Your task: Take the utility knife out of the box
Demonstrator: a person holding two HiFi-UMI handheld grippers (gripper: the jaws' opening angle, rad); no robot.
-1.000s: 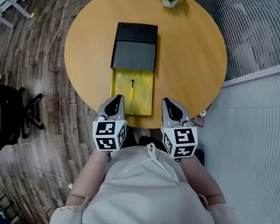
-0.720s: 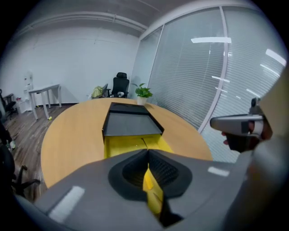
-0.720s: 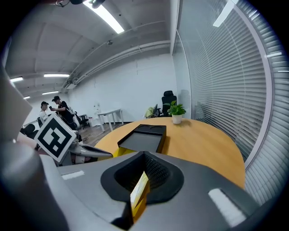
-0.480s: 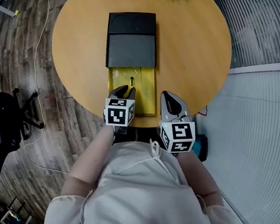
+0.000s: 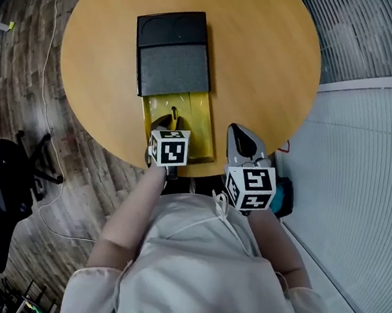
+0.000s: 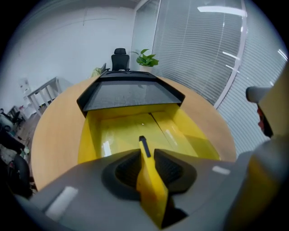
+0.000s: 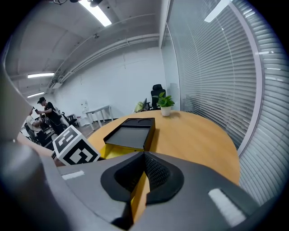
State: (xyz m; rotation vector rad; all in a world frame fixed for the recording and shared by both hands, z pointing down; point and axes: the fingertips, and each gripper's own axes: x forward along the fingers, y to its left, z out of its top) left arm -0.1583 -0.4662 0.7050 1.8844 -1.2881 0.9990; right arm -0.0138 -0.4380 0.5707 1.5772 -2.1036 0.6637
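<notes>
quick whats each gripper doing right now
left gripper: jaws opening, utility knife between them, not gripped
right gripper: closed, empty

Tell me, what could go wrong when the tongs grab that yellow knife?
1. The left tongs are opening around the utility knife; closing off-centre could make it slip back into the yellow box.
2. The box sits by the edge of the table, and the right tongs aren't holding it, so lifting might drag it off.

Left claw (image 6: 146,155) opening, knife (image 6: 151,188) between jaws
</notes>
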